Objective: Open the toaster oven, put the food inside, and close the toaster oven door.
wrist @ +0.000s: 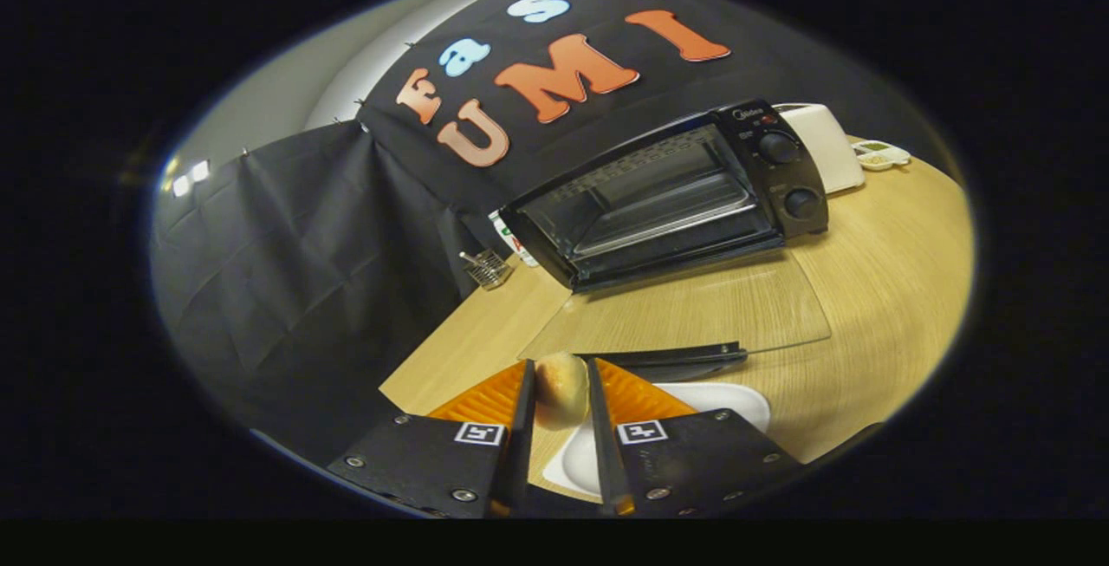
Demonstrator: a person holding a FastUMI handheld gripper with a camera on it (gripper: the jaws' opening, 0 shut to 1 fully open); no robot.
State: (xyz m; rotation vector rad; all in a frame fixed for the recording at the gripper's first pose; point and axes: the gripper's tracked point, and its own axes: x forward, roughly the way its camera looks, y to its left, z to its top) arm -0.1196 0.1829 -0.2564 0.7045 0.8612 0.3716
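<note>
A black toaster oven (pixel 667 193) stands on the wooden table beyond the fingers, its glass door (pixel 693 310) folded down flat toward me with the dark handle (pixel 667 356) nearest. The oven's inside shows a wire rack and a tray. My gripper (pixel 560 391) is shut on a pale round bun (pixel 560 388), held between both fingers just short of the door handle and above a white plate (pixel 719 397).
Two knobs (pixel 790 176) sit on the oven's right panel. A white appliance (pixel 827 146) and a small device (pixel 879 154) lie behind it to the right. A small metal rack (pixel 487 268) stands left of the oven by the black cloth. The table's near left edge (pixel 416 375) drops off beside my fingers.
</note>
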